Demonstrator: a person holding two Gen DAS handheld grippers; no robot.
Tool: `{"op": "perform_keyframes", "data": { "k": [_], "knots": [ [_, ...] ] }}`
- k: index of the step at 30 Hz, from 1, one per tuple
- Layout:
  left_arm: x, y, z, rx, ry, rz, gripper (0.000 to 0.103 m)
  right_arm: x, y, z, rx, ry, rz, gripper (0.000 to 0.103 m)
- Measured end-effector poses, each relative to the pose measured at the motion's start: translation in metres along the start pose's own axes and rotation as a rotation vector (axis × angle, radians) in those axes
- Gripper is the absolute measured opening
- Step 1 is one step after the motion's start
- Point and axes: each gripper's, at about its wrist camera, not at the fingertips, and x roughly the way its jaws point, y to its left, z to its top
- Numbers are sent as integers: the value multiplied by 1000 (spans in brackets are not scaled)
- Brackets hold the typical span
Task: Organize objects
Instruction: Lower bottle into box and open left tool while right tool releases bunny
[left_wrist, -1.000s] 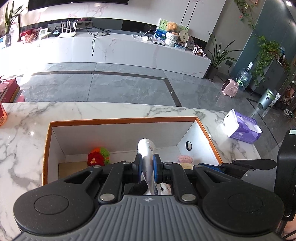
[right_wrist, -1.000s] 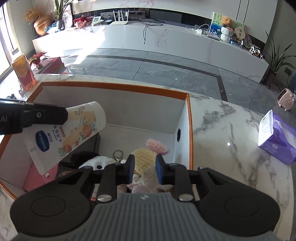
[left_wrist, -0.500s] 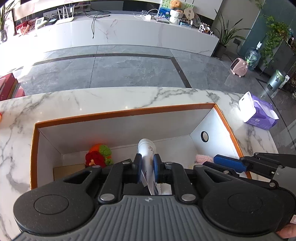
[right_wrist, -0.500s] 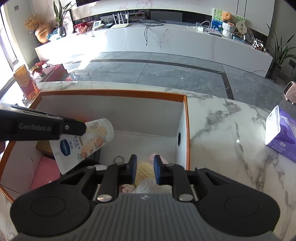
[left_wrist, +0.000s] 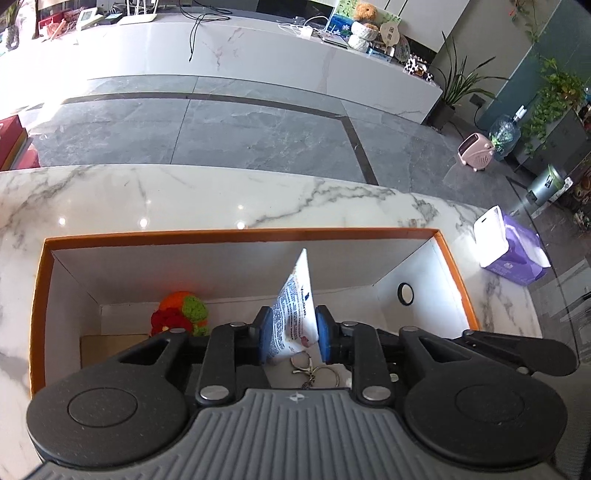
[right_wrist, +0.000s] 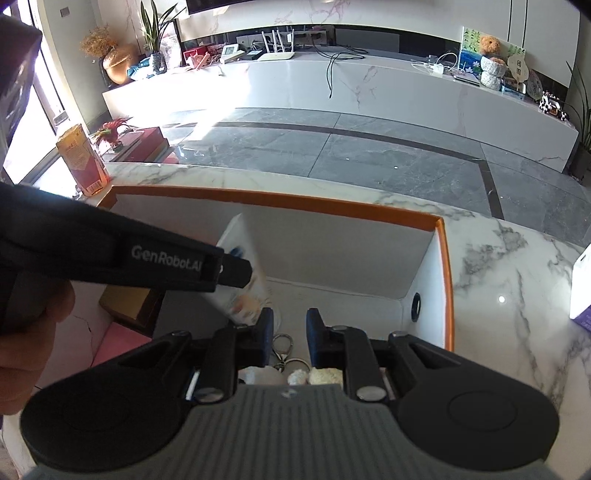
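A white lotion tube (left_wrist: 297, 306) with printed text stands tilted between the blue pads of my left gripper (left_wrist: 293, 334), its flat crimped end up. The jaws are opening and the tube sits loosely between them, over the white box with an orange rim (left_wrist: 240, 234). In the right wrist view the same tube (right_wrist: 245, 299) hangs behind the left gripper's black finger (right_wrist: 221, 269), inside the box (right_wrist: 277, 203). My right gripper (right_wrist: 290, 328) is shut to a narrow gap with nothing in it, low over a key ring (right_wrist: 282, 343) and pale knitted toys (right_wrist: 325, 374).
Inside the box lie a red, orange and green crochet toy (left_wrist: 181, 314), a brown carton (right_wrist: 125, 299) and a pink item (right_wrist: 118, 343). A purple tissue pack (left_wrist: 513, 251) lies on the marble counter to the right. An orange carton (right_wrist: 81, 158) stands at the far left.
The left jaws have widened and the tube between them has swung round, its flat end now up. The left gripper has sunk lower into the box. The right gripper shifted slightly over the box.
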Motion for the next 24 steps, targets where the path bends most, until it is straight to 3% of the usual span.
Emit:
{"op": "perform_keyframes", "data": {
  "k": [11, 24],
  "knots": [
    [-21, -2, -6, 17, -68, -22, 31, 7, 1, 5, 8, 8, 2, 20],
    [-87, -28, -54, 80, -149, -46, 31, -54, 7, -26, 10, -38, 11, 21]
  ]
}}
